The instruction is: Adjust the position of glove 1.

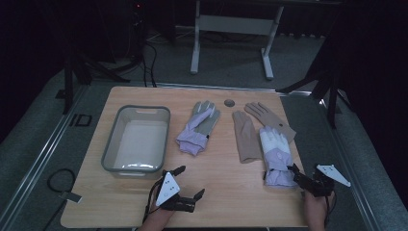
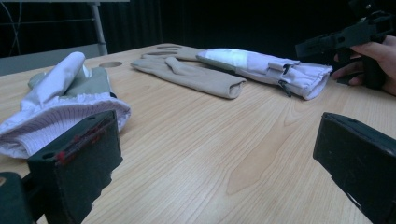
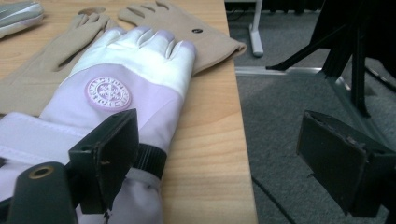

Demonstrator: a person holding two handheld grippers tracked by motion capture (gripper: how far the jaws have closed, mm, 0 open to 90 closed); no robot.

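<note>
Fingers of both grippers stand apart, gripping nothing; right gripper [image 1: 299, 173] seemingly just beside the lilac-white glove [image 1: 276, 155].

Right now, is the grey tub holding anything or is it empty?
Empty. In the high view the grey tub shows a bare pale floor, and the lilac ski gloves and beige gloves all lie out on the table.

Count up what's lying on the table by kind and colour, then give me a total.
Lilac and white gloves: 2, one near the bin, one by the right gripper
Tan gloves: 2, and
Grey bin: 1
Total: 5
</note>
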